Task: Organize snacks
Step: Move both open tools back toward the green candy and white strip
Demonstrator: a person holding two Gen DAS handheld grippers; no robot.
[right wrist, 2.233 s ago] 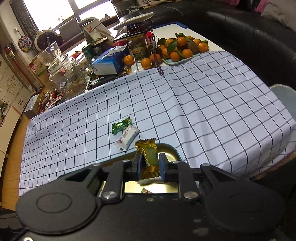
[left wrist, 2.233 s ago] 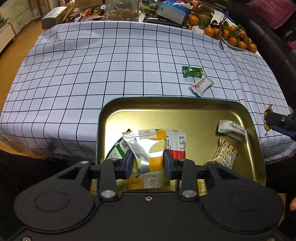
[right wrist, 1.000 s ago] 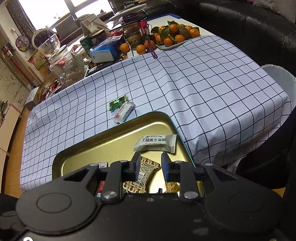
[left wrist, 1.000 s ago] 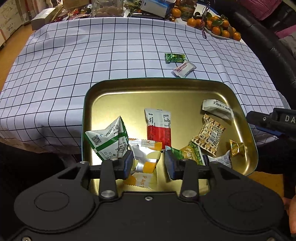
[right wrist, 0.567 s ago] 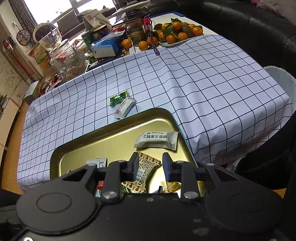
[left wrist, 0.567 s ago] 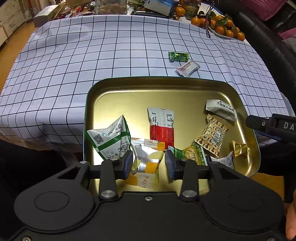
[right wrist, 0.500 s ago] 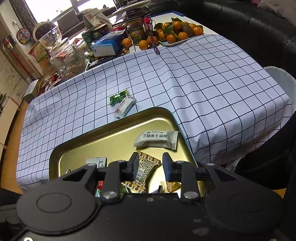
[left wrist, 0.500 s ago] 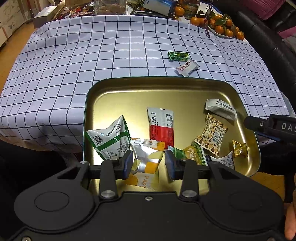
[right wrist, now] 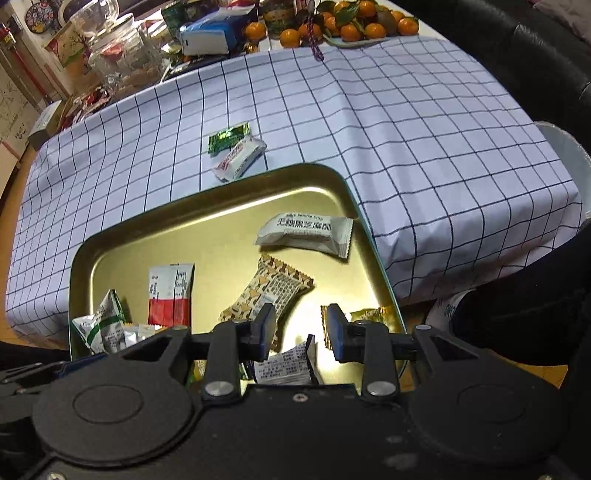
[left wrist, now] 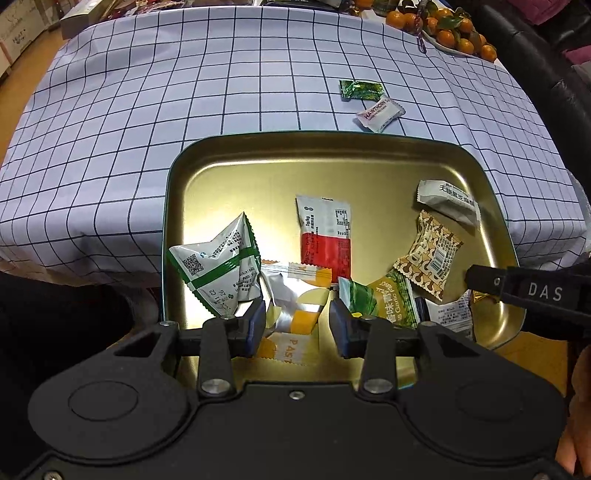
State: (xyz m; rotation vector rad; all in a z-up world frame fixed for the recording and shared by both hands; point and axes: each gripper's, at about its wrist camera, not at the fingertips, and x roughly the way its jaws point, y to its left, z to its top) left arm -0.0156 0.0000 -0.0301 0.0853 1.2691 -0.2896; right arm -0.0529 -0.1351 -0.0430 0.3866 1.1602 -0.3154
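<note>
A gold metal tray [left wrist: 229,177] [right wrist: 177,229] at the table's near edge holds several snack packets, among them a red-and-white one [left wrist: 324,236] and a brown patterned one [right wrist: 271,291]. My left gripper [left wrist: 297,321] is open and empty above a silver-and-yellow packet [left wrist: 295,302] at the tray's near side. My right gripper [right wrist: 297,328] is open and empty over the tray's right end, near a gold candy [right wrist: 369,315]. A green candy [left wrist: 360,89] [right wrist: 228,138] and a white hawthorn candy [left wrist: 380,112] [right wrist: 239,157] lie on the checked cloth just beyond the tray.
The checked tablecloth [left wrist: 184,92] covers the table. At the far edge stand a plate of oranges [right wrist: 354,27], a blue tissue pack [right wrist: 208,37] and glass jars [right wrist: 122,55]. A black sofa [right wrist: 535,48] runs along the right.
The left gripper let go of the silver-and-yellow packet and the right let go of the gold candy, both now in the tray. Both grippers have drawn back slightly and stay open.
</note>
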